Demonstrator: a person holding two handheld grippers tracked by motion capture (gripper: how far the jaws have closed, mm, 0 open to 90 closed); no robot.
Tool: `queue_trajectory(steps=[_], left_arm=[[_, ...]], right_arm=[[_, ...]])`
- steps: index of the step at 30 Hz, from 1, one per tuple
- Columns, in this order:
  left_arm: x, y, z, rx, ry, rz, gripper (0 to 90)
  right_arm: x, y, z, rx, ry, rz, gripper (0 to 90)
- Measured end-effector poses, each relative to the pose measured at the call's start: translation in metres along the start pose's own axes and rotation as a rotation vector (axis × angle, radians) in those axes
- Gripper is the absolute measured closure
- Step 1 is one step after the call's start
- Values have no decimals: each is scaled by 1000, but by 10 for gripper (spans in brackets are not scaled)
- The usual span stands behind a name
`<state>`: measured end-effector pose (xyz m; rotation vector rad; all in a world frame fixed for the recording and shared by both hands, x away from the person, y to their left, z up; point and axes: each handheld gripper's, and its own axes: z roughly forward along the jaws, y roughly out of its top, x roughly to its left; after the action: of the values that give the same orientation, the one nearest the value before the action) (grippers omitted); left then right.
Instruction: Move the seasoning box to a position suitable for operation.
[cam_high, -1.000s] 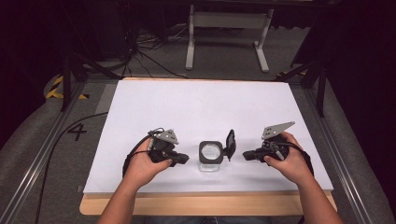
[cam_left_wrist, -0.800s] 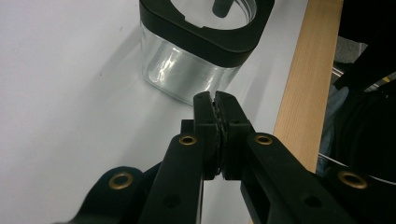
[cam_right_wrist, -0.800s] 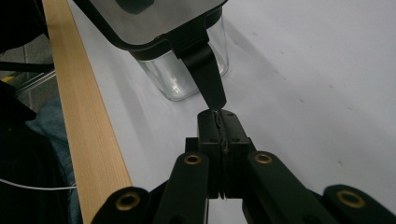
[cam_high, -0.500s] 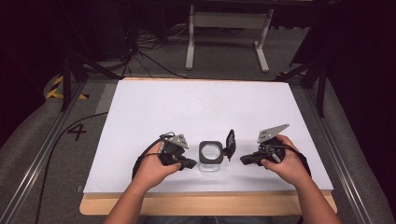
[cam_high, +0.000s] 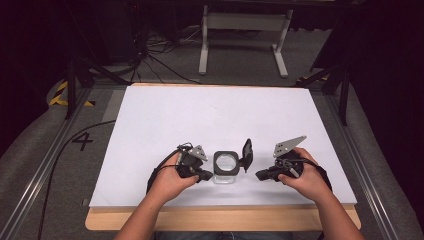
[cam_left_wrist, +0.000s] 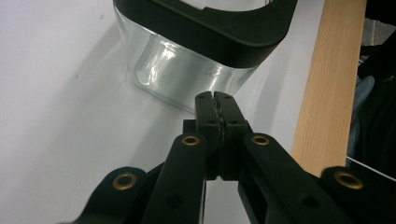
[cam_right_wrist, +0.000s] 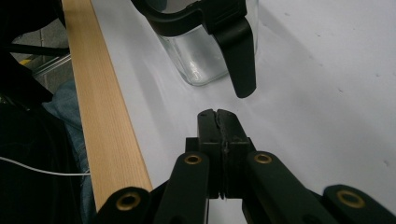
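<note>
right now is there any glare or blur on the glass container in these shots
Left gripper view: bright streaks of glare on the glass container, whose black rim is cut off at the top; the left hand-held gripper looks sharp. Right gripper view: the glass is softer, with faint reflections. High view: white table sheet evenly lit, surroundings dark.

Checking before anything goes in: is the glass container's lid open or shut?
Open: the glass container shows its round mouth, and its black lid stands flipped up at the right side.
</note>
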<state>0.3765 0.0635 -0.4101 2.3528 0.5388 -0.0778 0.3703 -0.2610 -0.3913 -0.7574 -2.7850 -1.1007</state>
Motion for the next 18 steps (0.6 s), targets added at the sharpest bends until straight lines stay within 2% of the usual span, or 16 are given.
queue_trajectory(steps=[3, 7, 8, 11, 16, 18], left_arm=[[-1, 2, 3, -6, -23, 11, 897], [-3, 7, 10, 12, -52, 29, 897], [-4, 8, 11, 13, -64, 22, 897], [-5, 11, 15, 4, -96, 39, 897], [-10, 16, 22, 55, -106, 61, 895], [-10, 17, 22, 52, -106, 62, 895]], right_arm=[[0, -1, -1, -5, -3, 2, 900], [2, -4, -1, -2, -6, 5, 900], [2, -5, -1, -2, -6, 9, 900], [2, -9, -2, 0, -11, 15, 900], [4, -12, -2, 0, -5, 16, 900], [5, -12, 0, 4, 0, 13, 900]])
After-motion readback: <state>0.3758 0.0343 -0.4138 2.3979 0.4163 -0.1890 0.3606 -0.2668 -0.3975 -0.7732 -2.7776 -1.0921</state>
